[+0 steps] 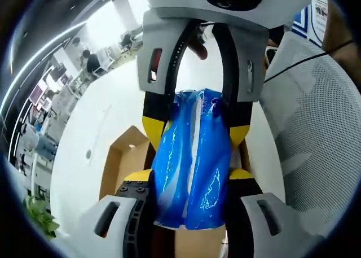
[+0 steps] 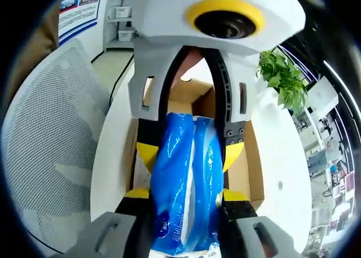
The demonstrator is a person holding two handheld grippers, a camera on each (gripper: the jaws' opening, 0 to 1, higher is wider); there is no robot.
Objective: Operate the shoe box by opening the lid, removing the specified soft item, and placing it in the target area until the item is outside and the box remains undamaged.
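- The left gripper (image 1: pixel 192 176) and right gripper (image 2: pixel 183 193) are both clamping the blue soft pack (image 1: pixel 192 162), each at an opposite end.
- Just beyond the jaws, the open shoe box (image 2: pixel 251 167) is sitting underneath on the white table (image 1: pixel 107 111).
- A mesh chair (image 2: pixel 51 139) is standing beside.

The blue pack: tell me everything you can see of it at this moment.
The blue pack is a soft, glossy plastic-wrapped bundle, bright blue with a pale stripe down its middle and small print too blurred to read. It looks creased and squeezed. Both grippers hold it from opposite ends: the left gripper and the right gripper each clamp it between yellow-tipped jaws. It is held lengthwise above the open cardboard box, which sits on a white table.
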